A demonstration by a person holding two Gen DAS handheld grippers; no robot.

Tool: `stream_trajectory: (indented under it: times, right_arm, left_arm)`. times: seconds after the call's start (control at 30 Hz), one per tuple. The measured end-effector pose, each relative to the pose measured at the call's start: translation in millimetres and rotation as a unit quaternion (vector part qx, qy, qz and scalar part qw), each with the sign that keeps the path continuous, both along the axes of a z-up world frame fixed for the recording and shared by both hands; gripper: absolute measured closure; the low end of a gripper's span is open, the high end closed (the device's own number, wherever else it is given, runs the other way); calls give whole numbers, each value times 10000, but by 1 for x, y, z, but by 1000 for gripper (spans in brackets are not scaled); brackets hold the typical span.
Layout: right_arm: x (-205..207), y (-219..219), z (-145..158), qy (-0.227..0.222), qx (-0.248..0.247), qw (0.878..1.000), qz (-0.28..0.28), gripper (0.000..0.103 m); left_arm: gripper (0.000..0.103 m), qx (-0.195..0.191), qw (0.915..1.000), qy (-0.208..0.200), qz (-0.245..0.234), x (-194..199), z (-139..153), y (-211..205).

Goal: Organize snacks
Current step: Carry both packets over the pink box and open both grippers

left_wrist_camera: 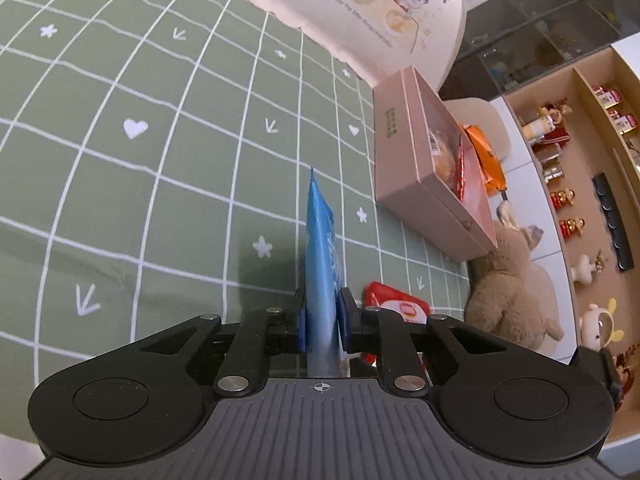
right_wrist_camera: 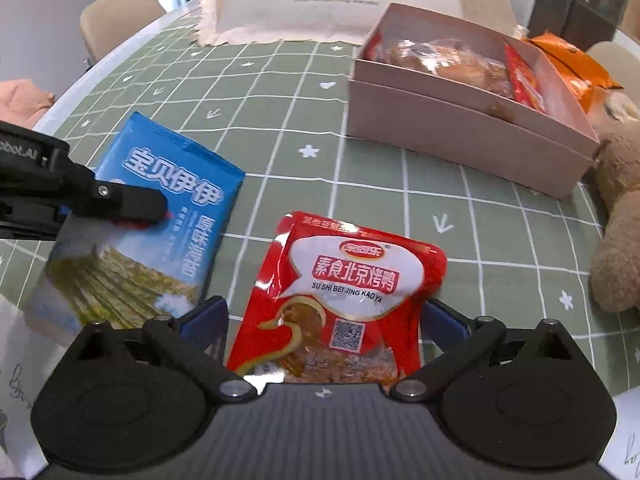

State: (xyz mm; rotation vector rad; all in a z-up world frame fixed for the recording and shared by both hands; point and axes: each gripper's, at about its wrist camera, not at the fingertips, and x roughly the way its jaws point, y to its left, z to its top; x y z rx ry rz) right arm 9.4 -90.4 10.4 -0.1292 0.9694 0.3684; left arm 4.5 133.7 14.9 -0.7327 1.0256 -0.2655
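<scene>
Snacks are split between my two grippers. My left gripper (left_wrist_camera: 322,314) has its fingers pinched tight on the blue seaweed packet (left_wrist_camera: 320,240), which stands on edge between them above the green checked tabletop (left_wrist_camera: 140,180); from the right wrist view the same packet (right_wrist_camera: 160,216) hangs lifted and tilted, gripped at its left side. My right gripper (right_wrist_camera: 324,320) has its fingers spread wide on either side of the red packet (right_wrist_camera: 344,292), and I cannot tell whether they touch it; the packet lies flat on the tabletop. Beyond it sits the pink box (right_wrist_camera: 460,120), open, with wrapped pastries and a red packet inside. An orange packet (right_wrist_camera: 572,64) lies behind the box, and a plush toy (right_wrist_camera: 620,208) rests just beside its right end.
</scene>
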Motion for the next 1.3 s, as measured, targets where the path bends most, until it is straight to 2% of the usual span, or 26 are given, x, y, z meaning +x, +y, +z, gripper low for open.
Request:
stream_trajectory:
  times: [0.03,0.1,0.17,0.3,0.4,0.5,0.63,0.73,0.77,0.9,0.97,1.1,1.2,1.3]
  right_arm:
    - [-2,0,3,-25,9,9999,165,19]
    - [-9,1,11,-152,-214,9988,423,43]
    - [-15,-2,16,-252,-393,9971,609,49]
    - [-16,-25,25,-197,-293,9984,435,54]
    - [-11,-49,37,-135,-23,9998,107,55]
    - [-9,-77,55,-280,175,9991,-276,56]
    - [-10,-112,86,-639,374,9949,-682,56]
    - [-11,-130,103,-880,373,9916,-877,56]
    - [-11,-135,108,-935,402,9906,-916,56]
    - [-12,-147,126,-1177,478,9875,-927,56]
    - [-12,-153,138,-1326,511,9858,-893,56]
    - [-8,-165,155,-1573,518,9815,-956,56]
    - [-4,-178,161,-1620,508,9800,-1036,56]
    - [1,-184,167,-1687,384,9797,-1017,56]
  left_arm:
    - [85,-31,10000,10,-34,-1,-1,-3]
    - [85,-96,9998,19,-145,-2,-3,-8]
    - [85,-174,9995,24,-254,-2,-7,-14]
    - [86,-389,9983,3,-423,-1,-11,-21]
    - [86,-598,9964,-30,-594,0,-9,-27]
    - [86,-797,9937,-163,-770,1,2,-35]
    - [87,-809,9906,-554,-952,13,33,-48]
    - [87,-1199,9836,-852,-1039,35,64,-57]
    - [87,-1320,9800,-1051,-1054,48,82,-61]
    - [87,-1376,9665,-1888,-1064,100,156,-80]
    - [85,-1271,9637,-2085,-1079,130,179,-92]
    - [83,-502,9768,-1945,-737,182,178,-100]
    - [83,26,9805,-1896,-507,182,168,-90]
    - [83,142,9811,-1882,-439,158,161,-75]
